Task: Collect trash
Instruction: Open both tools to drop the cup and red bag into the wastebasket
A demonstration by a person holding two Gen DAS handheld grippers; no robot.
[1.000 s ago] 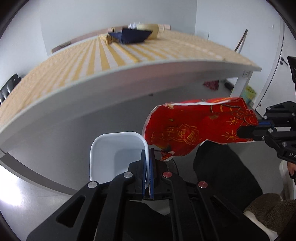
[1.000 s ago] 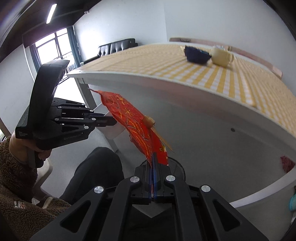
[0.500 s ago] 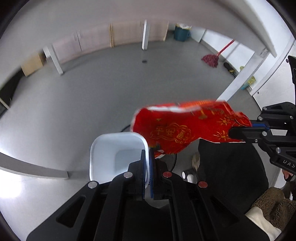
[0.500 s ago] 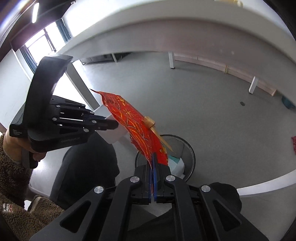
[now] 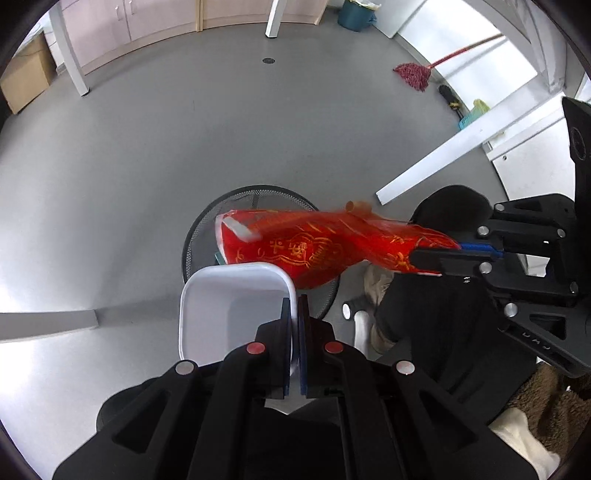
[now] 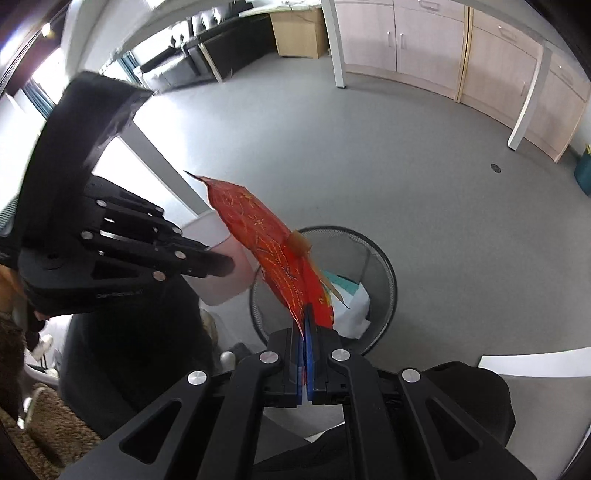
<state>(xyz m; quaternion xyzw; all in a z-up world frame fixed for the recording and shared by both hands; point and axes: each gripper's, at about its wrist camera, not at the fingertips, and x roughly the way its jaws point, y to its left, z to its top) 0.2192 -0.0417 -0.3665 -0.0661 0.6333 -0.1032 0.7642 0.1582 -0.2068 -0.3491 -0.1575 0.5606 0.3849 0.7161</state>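
I held the tub (image 5: 236,306) pinched left, bag (image 6: 273,258) pinched right, over the bin (image 6: 384,273); next, letting go

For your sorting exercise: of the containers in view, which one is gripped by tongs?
The white rectangular plastic tub, its rim pinched by the left tongs. The black wire-mesh wastebasket and the distant teal bucket stand on the floor, untouched.

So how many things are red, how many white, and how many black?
Red: 2, the red wrapper and mop
White: 1, the white tub
Black: 3, the mesh bin, left gripper, right gripper
Total: 6
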